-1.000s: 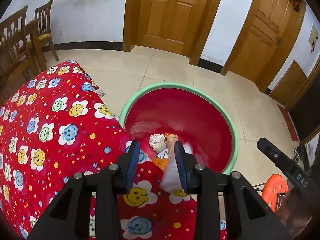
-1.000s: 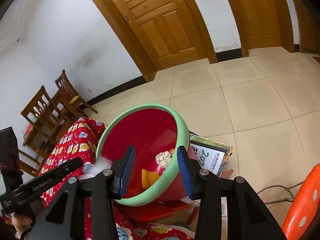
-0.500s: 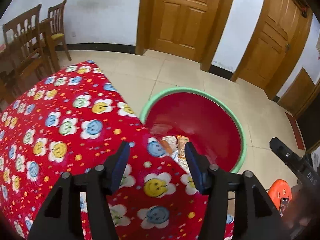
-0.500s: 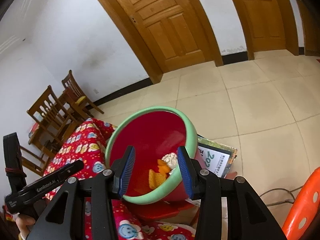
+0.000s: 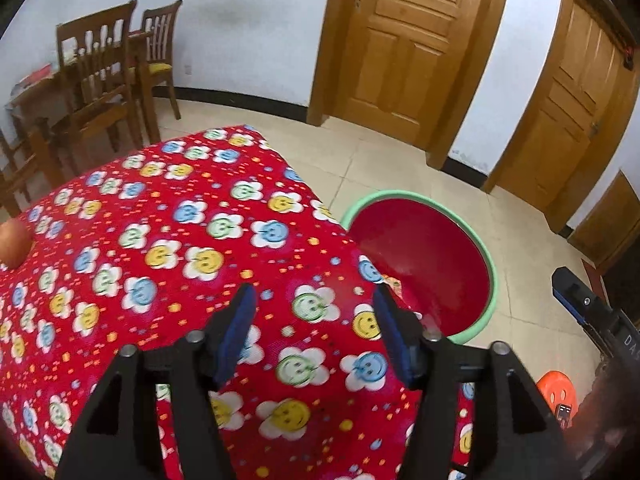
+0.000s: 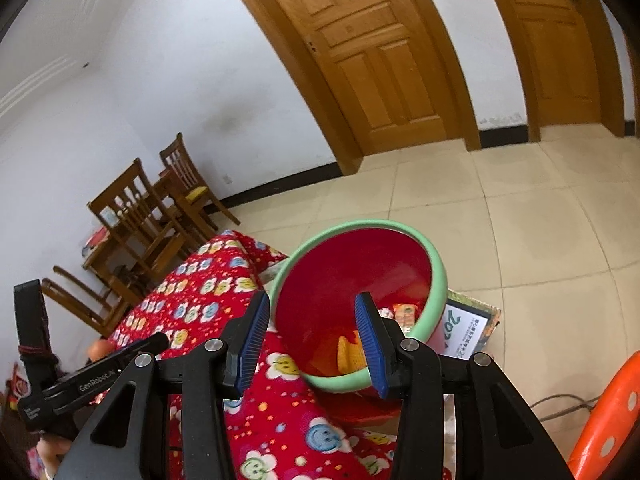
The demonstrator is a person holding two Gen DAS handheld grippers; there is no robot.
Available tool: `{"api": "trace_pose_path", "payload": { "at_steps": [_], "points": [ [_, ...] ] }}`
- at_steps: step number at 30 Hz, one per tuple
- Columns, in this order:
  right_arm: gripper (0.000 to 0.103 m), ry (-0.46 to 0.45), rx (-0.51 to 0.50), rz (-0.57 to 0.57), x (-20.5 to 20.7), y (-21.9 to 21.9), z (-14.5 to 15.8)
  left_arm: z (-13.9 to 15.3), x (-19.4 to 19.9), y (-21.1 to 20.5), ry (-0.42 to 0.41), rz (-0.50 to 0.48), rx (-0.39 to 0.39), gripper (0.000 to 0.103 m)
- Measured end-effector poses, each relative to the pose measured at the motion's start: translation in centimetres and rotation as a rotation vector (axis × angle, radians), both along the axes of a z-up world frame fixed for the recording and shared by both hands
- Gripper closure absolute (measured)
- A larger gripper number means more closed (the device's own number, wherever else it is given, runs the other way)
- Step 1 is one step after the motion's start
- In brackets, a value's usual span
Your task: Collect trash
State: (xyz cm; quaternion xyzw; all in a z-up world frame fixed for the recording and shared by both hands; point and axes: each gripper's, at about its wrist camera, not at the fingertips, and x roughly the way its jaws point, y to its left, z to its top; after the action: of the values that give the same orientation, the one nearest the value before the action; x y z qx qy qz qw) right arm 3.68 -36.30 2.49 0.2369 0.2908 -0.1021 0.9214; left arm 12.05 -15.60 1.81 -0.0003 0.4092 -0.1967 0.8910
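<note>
A red basin [image 5: 424,256] with a green rim [image 6: 438,276] stands just past the table's right edge. It holds trash: a yellow-orange wrapper [image 6: 350,354] and a printed packet [image 6: 404,314]. My left gripper [image 5: 314,320] hangs above the red smiley-flower tablecloth [image 5: 168,240], its jaws opening with nothing between them. My right gripper [image 6: 312,334] hovers in front of the basin, jaws opening too. The basin's near rim shows between its fingers, but the pads do not press on it. Each gripper also shows in the other's view: the right gripper [image 5: 592,320] and the left gripper [image 6: 84,380].
An orange fruit [image 5: 14,242] lies at the table's left edge. Wooden chairs [image 5: 104,80] stand by the far wall. A printed sheet [image 6: 466,332] lies under the basin's right side. An orange stool [image 6: 608,420] is at the right, and wooden doors [image 5: 404,52] are behind.
My left gripper let go of a white crumpled paper over the basin, widened its jaws and swung back left over the table. The right gripper rose a little and its jaws widened slightly.
</note>
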Motion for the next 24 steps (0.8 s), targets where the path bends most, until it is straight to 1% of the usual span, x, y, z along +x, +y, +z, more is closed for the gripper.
{"api": "trace_pose_path", "payload": {
  "at_steps": [1,3,9,14,16,18,21,24],
  "points": [
    [0.048,-0.001,-0.006,0.008,-0.1,0.3,0.2,0.4,-0.5,0.5,-0.015,0.013,0.001,0.033],
    [0.048,-0.005,-0.015,0.024,-0.4,1.1,0.7,1.0,-1.2,1.4,-0.034,0.03,0.001,0.032],
    [0.047,-0.013,-0.056,0.092,-1.3,3.8,2.1,2.6,-3.6,4.4,-0.075,0.099,-0.001,0.023],
    [0.041,-0.019,-0.096,0.148,-2.4,6.4,3.0,3.8,-6.0,6.9,-0.125,0.162,0.009,0.018],
    [0.038,-0.013,-0.113,0.163,-2.7,7.3,3.0,4.0,-6.9,7.7,-0.132,0.181,0.007,0.012],
    [0.035,-0.008,-0.132,0.177,-3.0,8.3,3.1,4.0,-7.7,8.6,-0.136,0.198,0.001,0.011],
    [0.027,-0.006,-0.151,0.194,-3.6,9.4,2.9,3.8,-8.8,9.6,-0.133,0.223,0.007,0.011],
    [0.024,0.002,-0.171,0.21,-4.0,10.8,2.6,3.7,-9.9,10.6,-0.134,0.258,0.012,0.011]
  ]
}}
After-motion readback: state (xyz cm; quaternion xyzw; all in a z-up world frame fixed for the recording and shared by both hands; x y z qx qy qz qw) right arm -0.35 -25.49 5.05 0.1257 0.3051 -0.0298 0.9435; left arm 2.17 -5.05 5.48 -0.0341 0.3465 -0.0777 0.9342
